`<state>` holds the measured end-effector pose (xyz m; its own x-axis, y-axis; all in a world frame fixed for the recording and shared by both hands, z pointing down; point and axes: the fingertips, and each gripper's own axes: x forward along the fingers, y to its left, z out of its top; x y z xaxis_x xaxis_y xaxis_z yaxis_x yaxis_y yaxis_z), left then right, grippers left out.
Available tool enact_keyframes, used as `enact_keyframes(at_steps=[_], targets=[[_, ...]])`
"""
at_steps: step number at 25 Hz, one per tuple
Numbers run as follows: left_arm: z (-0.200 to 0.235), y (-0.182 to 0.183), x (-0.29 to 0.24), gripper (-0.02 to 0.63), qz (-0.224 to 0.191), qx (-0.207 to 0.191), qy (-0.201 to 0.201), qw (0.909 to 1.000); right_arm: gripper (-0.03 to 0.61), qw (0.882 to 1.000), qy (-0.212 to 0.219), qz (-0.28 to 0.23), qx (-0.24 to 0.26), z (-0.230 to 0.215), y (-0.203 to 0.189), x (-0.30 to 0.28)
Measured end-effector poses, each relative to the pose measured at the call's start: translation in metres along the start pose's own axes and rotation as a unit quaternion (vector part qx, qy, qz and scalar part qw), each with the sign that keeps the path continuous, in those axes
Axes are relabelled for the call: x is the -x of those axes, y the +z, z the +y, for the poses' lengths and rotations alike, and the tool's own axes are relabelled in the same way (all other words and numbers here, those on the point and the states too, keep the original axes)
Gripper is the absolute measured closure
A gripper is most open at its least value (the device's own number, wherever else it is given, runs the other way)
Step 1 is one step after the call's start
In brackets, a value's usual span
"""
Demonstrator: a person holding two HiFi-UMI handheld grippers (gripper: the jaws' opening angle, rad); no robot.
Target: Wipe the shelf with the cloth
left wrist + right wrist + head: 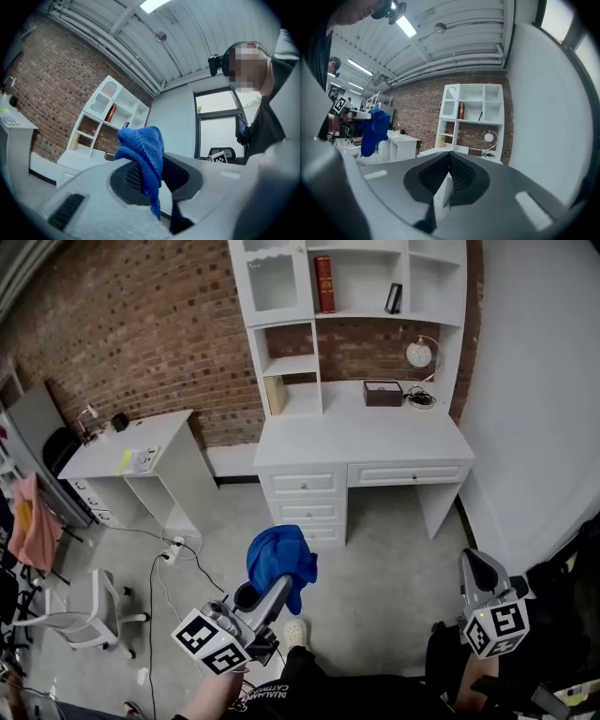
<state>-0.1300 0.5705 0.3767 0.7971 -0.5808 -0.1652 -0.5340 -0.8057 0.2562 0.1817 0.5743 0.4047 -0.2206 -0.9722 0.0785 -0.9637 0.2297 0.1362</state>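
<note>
Jaws of the left gripper (151,174) are clamped on a blue terry cloth (143,145). The cloth bunches above the jaw tips and one tail hangs down between them. In the head view this gripper is low at centre-left with the cloth draped over its tip, held in the air above the grey concrete floor (394,554) and well apart from the furniture. Right gripper (449,174): jaws pressed together, nothing between them. It sits low at the right side of the head view.

Room:
- **Walls:** red-brick back wall (141,324), plain white wall (539,381) on the right.
- **Main furniture:** a white table with drawers (361,439) stands against the brick. A white shelf unit (361,315) sits on its back half.
- **Upper shelf:** a red upright book (324,283) and a small dark leaning object (395,298), well apart.
- **Lower left cubby:** a tan book (275,395).
- **Table top under the shelves:** a dark brown box (382,393). A round white lamp (419,354) stands just beside it on the right, with a cable coiled at its foot.
- **Left of the table:** a smaller white side table (141,451) with papers on top. White cables (173,554) trail over the floor near it.
- **Lower left and left edge:** a white chair (84,615) and hanging pink fabric (33,521).
</note>
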Motion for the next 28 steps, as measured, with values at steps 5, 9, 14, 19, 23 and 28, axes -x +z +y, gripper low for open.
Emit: enact_keyframes(at_steps=[5, 9, 14, 19, 23, 28], targets=[[0.066, -0.012, -0.026, 0.557, 0.001, 0.020, 0.001, 0.9998, 0.569, 0.999, -0.001, 0.033, 0.039, 0.003, -0.014, -0.050], [0.127, 0.000, -0.057, 0.557, -0.002, 0.042, -0.010, 0.9991, 0.569, 0.998, -0.025, 0.062, 0.020, -0.007, -0.011, -0.104], [0.202, 0.030, -0.089, 0.557, 0.013, 0.042, -0.019, 0.9988, 0.569, 0.997, -0.005, 0.068, 0.020, 0.017, 0.018, -0.198], [0.266, 0.055, -0.109, 0.557, 0.025, 0.024, -0.021, 0.9992, 0.569, 0.997, 0.028, 0.067, 0.035, 0.047, 0.038, -0.281], [0.316, 0.071, -0.118, 0.557, 0.036, -0.005, -0.019, 0.9992, 0.569, 0.997, 0.036, 0.061, 0.026, 0.062, 0.051, -0.331], [0.364, 0.081, -0.125, 0.557, 0.029, 0.001, -0.013, 0.9995, 0.569, 0.997, 0.040, 0.064, 0.022, 0.080, 0.052, -0.371]])
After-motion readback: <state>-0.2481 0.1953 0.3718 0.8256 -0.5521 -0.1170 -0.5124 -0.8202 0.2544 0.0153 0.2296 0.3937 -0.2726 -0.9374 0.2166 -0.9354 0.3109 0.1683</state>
